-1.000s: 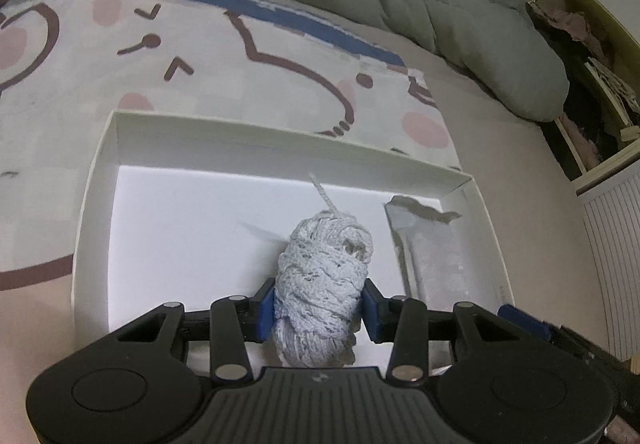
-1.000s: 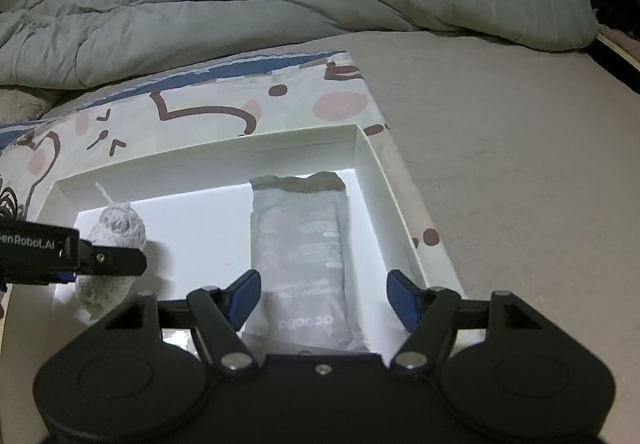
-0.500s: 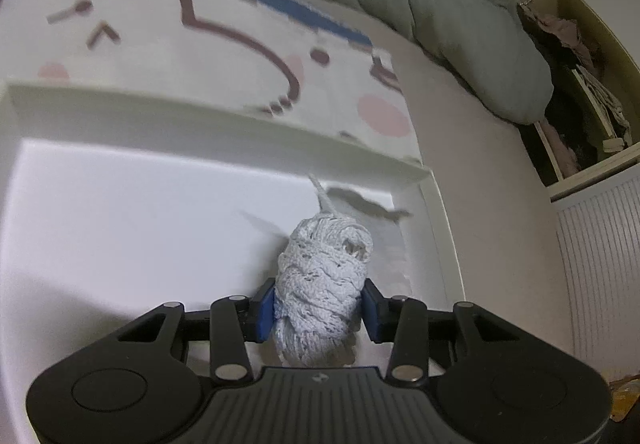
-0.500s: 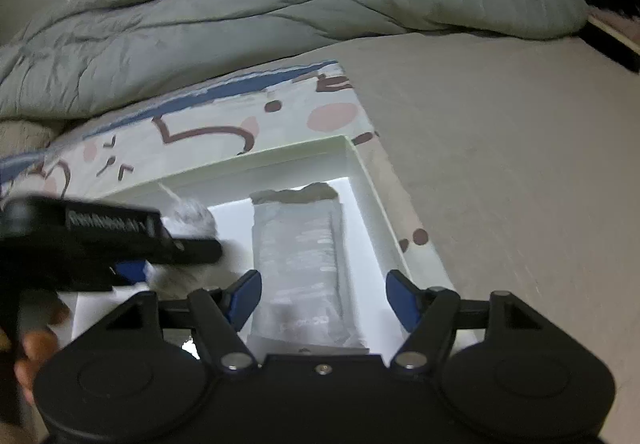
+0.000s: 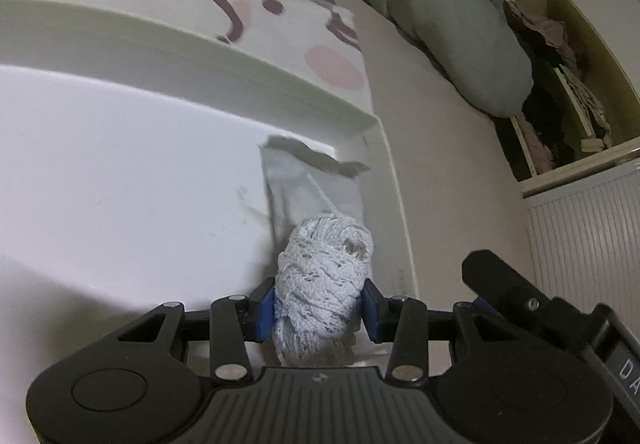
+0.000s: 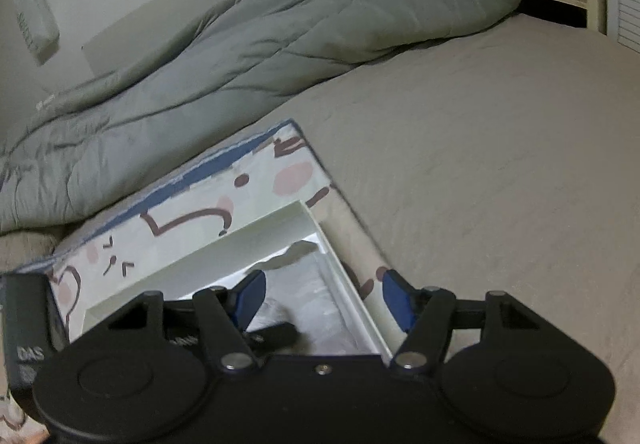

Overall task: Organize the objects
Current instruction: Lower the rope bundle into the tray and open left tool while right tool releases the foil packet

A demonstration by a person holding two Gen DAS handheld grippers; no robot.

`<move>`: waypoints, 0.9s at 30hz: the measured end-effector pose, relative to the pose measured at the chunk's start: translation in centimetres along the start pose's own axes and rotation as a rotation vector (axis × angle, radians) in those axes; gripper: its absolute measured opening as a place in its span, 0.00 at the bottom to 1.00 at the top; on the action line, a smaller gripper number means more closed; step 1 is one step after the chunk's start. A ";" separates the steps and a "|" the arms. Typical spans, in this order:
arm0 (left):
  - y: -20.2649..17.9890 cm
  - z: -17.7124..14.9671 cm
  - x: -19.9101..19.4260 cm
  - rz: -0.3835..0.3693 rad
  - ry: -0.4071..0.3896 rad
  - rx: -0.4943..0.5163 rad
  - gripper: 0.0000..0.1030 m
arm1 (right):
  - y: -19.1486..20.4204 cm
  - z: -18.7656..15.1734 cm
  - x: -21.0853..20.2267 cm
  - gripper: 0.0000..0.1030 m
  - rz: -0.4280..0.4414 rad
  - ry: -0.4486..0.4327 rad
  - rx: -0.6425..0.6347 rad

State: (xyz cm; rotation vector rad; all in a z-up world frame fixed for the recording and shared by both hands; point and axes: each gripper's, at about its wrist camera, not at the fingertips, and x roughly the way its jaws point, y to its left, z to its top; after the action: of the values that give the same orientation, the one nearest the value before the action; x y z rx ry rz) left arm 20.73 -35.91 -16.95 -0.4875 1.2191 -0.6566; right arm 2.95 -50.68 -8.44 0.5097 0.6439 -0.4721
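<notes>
My left gripper (image 5: 318, 306) is shut on a pale grey ball of yarn (image 5: 324, 284) and holds it inside a shallow white box (image 5: 224, 56), over the near end of a grey plastic packet (image 5: 312, 184) that lies along the box's right wall. My right gripper (image 6: 322, 300) is open and empty, above the box's right wall (image 6: 348, 284); the packet (image 6: 308, 284) shows between its blue pads. The tip of the left gripper (image 6: 272, 336) shows there too.
The box sits on a cartoon-print mat (image 6: 192, 212) on a beige bed sheet (image 6: 500, 164). A grey duvet (image 6: 260, 32) is bunched along the far side. A wooden shelf with clothes (image 5: 560, 76) and a white slatted panel (image 5: 588, 244) stand at the right.
My left gripper has carried the yarn rightward across the box, up to the packet. My right gripper has pulled back, risen and tilted to the right, still open.
</notes>
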 end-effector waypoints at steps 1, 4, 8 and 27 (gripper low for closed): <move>-0.2 -0.1 0.0 0.008 -0.005 0.007 0.42 | -0.2 0.0 -0.1 0.64 -0.004 -0.003 0.004; 0.0 0.0 -0.3 0.012 -0.009 -0.007 0.42 | -0.7 -0.1 0.0 0.64 -0.010 0.007 0.009; 0.5 0.6 -1.5 0.066 -0.047 0.006 0.42 | -1.1 -0.2 0.1 0.64 -0.019 0.019 0.009; 0.3 1.4 -6.1 0.144 -0.071 0.067 0.64 | -0.2 -0.8 -0.3 0.64 -0.039 0.060 -0.048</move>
State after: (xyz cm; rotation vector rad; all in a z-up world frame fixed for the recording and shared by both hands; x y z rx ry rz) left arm 20.88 -31.49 -12.54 -0.3610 1.1500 -0.5507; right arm 2.27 -50.28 -8.80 0.4678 0.7222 -0.4779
